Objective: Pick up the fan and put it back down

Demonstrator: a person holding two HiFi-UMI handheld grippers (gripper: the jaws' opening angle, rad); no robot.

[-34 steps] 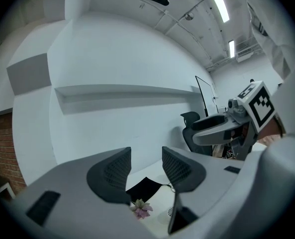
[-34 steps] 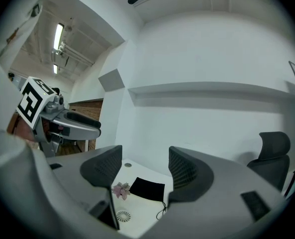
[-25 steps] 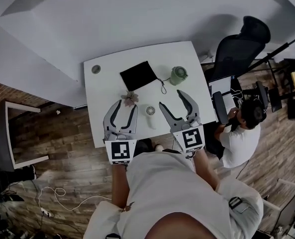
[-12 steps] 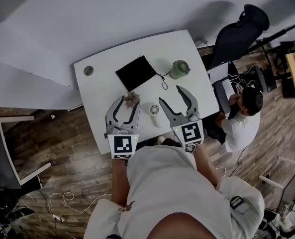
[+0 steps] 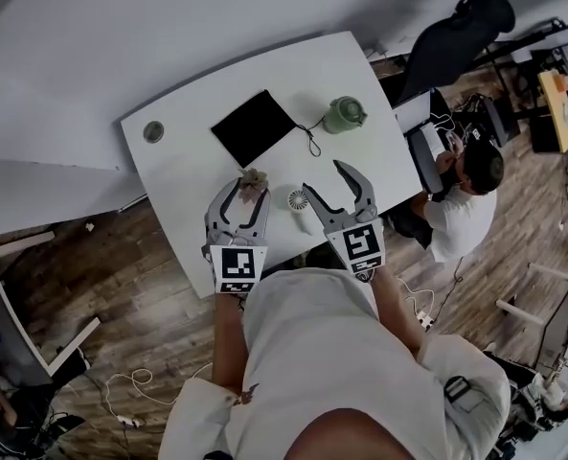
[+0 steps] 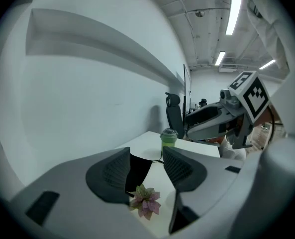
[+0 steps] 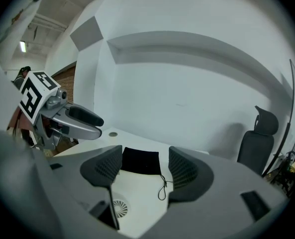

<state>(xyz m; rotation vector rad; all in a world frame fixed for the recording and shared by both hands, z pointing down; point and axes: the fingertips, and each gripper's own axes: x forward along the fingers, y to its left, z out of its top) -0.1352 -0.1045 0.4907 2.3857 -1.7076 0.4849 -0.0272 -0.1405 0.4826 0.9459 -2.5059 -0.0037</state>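
A small white fan (image 5: 297, 199) lies on the white table (image 5: 188, 175) near its front edge, grille up; the right gripper view catches it low down, just left of the jaws (image 7: 119, 206). My right gripper (image 5: 322, 176) hovers just right of the fan, open, with nothing between its jaws (image 7: 140, 168). My left gripper (image 5: 247, 192) is to the fan's left, open too, and a small pink artificial flower (image 5: 253, 178) sits at its fingertips (image 6: 146, 201). Neither gripper touches the fan.
A black pouch (image 5: 255, 127) with a looped cord (image 7: 162, 188) lies mid-table, and a green lidded cup (image 5: 344, 115) stands beyond it. A round cable hole (image 5: 153, 131) marks the far left corner. A seated person (image 5: 465, 199) and an office chair (image 5: 446, 41) are to the right.
Both grippers have come down and forward over the table's front edge. The left one's tips now reach the flower and the right one's flank the fan. The jaws kept their spread.
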